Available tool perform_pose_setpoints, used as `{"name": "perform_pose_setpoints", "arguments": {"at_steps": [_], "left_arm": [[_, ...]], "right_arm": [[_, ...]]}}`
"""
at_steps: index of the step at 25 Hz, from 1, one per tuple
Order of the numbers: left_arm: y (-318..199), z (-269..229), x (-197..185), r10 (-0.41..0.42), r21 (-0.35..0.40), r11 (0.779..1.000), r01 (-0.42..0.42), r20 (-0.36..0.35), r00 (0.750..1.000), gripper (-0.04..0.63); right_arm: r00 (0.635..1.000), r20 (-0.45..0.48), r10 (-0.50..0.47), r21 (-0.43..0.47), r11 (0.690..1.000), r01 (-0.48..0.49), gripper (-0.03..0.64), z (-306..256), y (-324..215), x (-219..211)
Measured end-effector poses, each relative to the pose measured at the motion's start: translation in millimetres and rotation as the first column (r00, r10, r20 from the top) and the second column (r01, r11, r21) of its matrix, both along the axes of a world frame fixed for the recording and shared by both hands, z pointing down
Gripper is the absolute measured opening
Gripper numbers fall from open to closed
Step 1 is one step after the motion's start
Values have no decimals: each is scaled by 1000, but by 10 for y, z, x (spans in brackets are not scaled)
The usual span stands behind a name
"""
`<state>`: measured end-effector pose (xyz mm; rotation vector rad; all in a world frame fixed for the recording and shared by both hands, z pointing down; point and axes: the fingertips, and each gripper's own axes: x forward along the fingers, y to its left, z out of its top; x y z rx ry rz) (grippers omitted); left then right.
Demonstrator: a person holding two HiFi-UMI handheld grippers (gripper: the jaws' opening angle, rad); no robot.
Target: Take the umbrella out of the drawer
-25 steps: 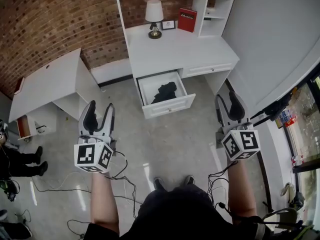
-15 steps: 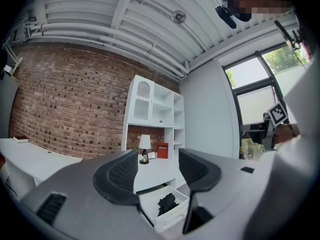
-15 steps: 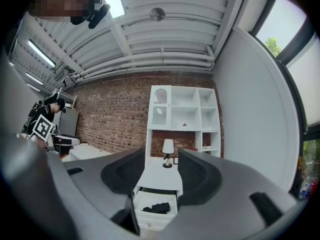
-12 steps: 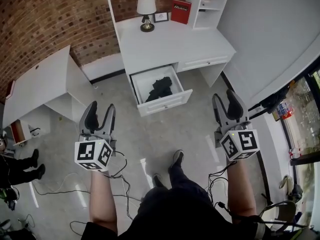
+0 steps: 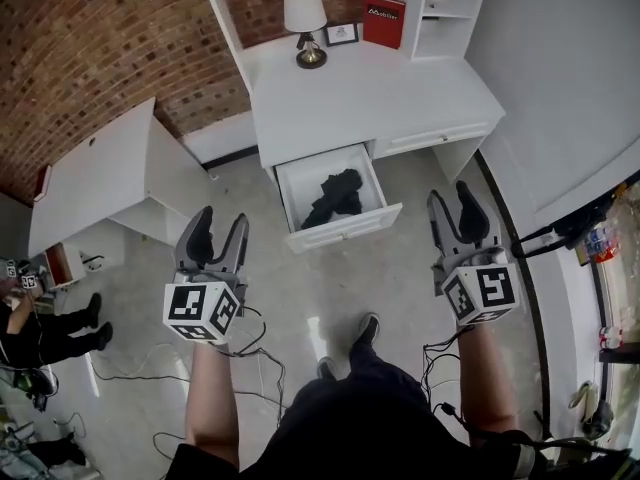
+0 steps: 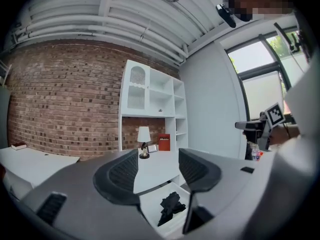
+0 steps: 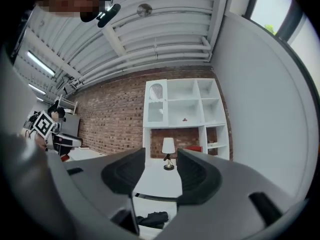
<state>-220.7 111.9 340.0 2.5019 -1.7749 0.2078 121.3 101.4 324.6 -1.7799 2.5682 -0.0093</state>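
Umbrella (image 5: pixel 333 196), a dark, crumpled-looking bundle, lies inside the open white drawer (image 5: pixel 347 230), toward its middle, with bare drawer floor on either side. The drawer is pulled out from under the tabletop (image 5: pixel 370 93), whose edge overhangs the drawer's back. Both tools hang well short of the drawer, on the person's side of it. The left hand-held gripper (image 5: pixel 221 224) is off the drawer's left corner and the right hand-held gripper (image 5: pixel 451 200) off its right, each with jaws spread apart and nothing between them. Several things could go wrong from here. The umbrella looks soft and loosely folded, so jaws closing on a loose flap of cloth rather than on the firm core would likely let it unfurl, sag or slip free on the way up. A lift that is too shallow could drag the bundle against the drawer's front panel and snag it there. A reach made too deep toward the drawer's back risks knocking a gripper on the overhanging tabletop, and a bump on the front panel could push the drawer shut. Loose cables (image 5: pixel 255 336) trail on the floor on the near side of the drawer, around the person's feet, and could catch a step forward.
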Motion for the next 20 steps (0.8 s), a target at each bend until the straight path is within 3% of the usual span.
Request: {"name": "perform_pose_setpoints", "arguments": {"at_steps": [5, 14, 20], "left_arm": [[-326, 77, 285, -15, -35, 999, 16, 21, 1000, 236], [-743, 59, 698, -7, -42, 999, 9, 50, 999, 236], [-937, 140, 756, 4, -56, 998, -2, 47, 999, 236]], "right_arm": [[998, 47, -38, -24, 999, 39, 191, 115, -454, 181], [997, 60, -47, -7, 999, 47, 186, 85, -813, 467], [998, 62, -30, -27, 999, 32, 184, 173, -936, 552]]}}
